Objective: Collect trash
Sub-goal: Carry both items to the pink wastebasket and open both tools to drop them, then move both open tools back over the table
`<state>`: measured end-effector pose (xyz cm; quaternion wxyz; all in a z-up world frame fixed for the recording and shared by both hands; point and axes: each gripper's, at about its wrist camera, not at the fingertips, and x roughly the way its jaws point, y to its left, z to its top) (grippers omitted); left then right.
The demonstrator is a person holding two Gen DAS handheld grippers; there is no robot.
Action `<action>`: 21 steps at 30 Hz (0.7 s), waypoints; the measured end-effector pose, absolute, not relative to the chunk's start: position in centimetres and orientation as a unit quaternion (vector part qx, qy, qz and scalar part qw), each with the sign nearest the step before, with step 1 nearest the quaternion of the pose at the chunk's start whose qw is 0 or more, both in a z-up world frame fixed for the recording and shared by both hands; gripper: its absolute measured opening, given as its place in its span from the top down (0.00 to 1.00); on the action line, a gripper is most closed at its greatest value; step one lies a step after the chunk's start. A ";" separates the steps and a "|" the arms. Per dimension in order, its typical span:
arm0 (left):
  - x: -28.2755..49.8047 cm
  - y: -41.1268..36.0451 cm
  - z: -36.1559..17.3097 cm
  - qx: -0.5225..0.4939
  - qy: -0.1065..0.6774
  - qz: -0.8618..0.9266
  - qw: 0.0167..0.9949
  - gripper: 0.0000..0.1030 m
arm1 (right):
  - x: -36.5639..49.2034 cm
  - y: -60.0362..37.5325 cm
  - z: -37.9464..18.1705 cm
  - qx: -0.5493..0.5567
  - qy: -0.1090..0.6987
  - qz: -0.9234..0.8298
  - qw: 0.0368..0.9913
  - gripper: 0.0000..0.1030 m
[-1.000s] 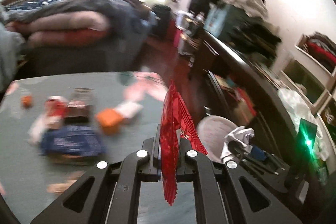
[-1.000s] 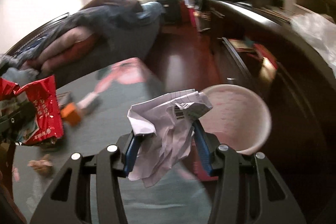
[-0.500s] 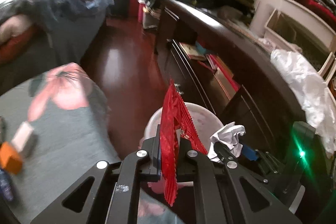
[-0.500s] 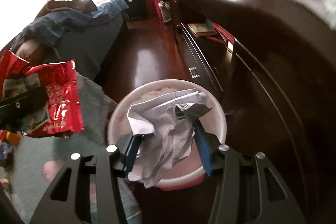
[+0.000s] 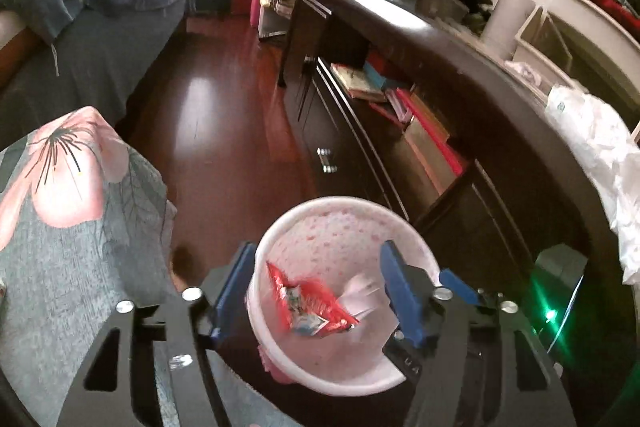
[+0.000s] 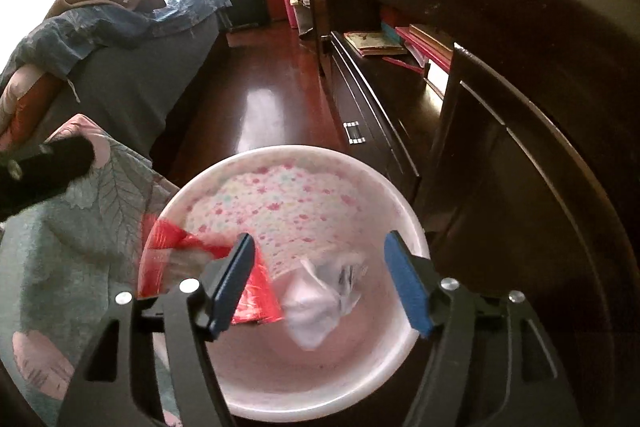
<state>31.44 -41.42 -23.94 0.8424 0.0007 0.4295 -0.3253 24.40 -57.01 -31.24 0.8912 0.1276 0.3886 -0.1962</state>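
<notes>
Left wrist view: a glossy red wrapper (image 5: 310,301) and crumpled white paper (image 5: 358,293), blurred and perhaps mid-fall, lie inside the round pink bin (image 5: 280,227) below the left tool (image 5: 318,287), its blue pads spread apart. Right tool (image 6: 320,281) gapes likewise over paper (image 6: 316,303) and wrapper (image 6: 256,291). Floral tabletop cloth (image 5: 76,203) sits left, polished wood floor (image 5: 224,131) beyond.

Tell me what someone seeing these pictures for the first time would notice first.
The white bin with its pink-speckled liner fills the lower middle of both views, on the dark floor beside the flower-print tablecloth. In its mouth, a red snack wrapper and a crumpled white paper show blurred, apparently mid-drop. Both the left tongs and right tongs hang open above the bin, blue pads spread wide.
</notes>
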 end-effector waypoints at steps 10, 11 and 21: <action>29.6 -37.0 -20.8 -0.019 0.405 -0.284 0.869 0.21 | 21.4 -54.8 -28.2 0.108 0.376 -0.198 0.899 0.21; 29.2 -36.2 -20.3 -0.018 0.401 -0.276 0.874 0.19 | 21.0 -54.1 -27.5 0.104 0.372 -0.195 0.902 0.20; 24.8 -26.2 -16.9 0.022 0.350 -0.156 0.923 0.05 | 17.0 -44.1 -21.4 0.067 0.337 -0.123 0.931 0.05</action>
